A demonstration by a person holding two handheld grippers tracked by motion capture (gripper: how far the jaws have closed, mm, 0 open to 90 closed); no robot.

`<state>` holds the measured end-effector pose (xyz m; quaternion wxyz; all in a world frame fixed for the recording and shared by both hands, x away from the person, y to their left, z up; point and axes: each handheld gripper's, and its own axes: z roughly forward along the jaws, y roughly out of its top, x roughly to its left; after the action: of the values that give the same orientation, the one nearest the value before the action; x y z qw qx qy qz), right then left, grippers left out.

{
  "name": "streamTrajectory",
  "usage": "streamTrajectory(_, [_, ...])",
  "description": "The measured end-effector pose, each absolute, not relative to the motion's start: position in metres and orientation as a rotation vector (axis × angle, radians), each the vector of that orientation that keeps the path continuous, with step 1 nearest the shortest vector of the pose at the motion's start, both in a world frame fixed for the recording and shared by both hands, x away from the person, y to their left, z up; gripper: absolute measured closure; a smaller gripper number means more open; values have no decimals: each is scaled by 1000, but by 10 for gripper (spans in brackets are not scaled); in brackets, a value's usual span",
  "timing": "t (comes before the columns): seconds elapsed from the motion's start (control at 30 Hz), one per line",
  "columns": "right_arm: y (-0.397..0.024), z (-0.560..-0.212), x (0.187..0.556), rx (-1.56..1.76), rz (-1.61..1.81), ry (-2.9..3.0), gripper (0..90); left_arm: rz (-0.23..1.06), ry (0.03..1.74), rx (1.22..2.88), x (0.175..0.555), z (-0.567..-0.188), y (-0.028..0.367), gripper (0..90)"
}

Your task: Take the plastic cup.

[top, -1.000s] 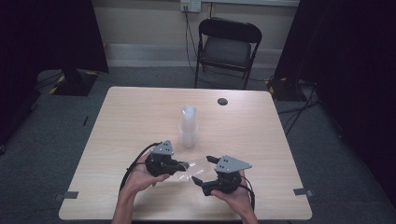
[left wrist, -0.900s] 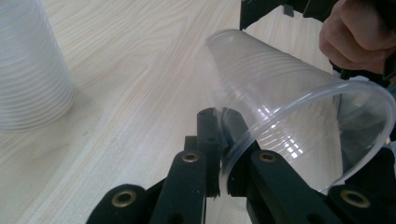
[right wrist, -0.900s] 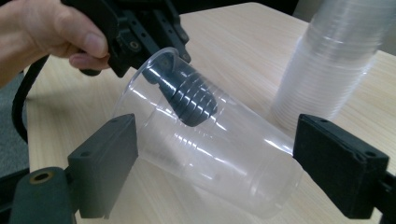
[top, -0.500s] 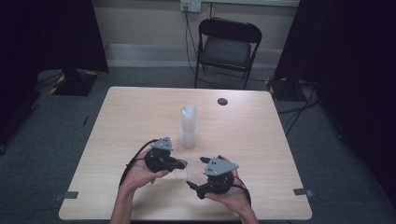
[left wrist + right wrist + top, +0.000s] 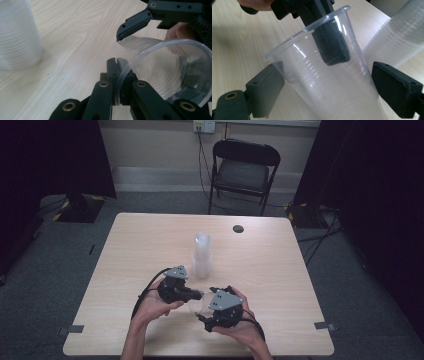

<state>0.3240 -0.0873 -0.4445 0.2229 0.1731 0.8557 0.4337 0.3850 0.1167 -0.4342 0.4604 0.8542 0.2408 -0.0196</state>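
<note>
Your left gripper [image 5: 117, 100] pinches the rim of the clear cup [image 5: 329, 82]; your right gripper [image 5: 332, 97] is spread around its body.

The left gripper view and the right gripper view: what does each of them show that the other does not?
The left gripper view alone shows the left gripper pinching the clear cup's rim, one jaw inside and one outside. The right gripper view alone shows the right gripper with its jaws on either side of the cup's body. Both show the cup, the stack of cups and the wooden table.
</note>
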Motion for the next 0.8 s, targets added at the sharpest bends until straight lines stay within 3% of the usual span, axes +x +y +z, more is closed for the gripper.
streamTrajectory(0.8, [-77, -446, 320, 369, 1168, 2328, 225, -56, 631, 2135, 384, -440, 105, 884])
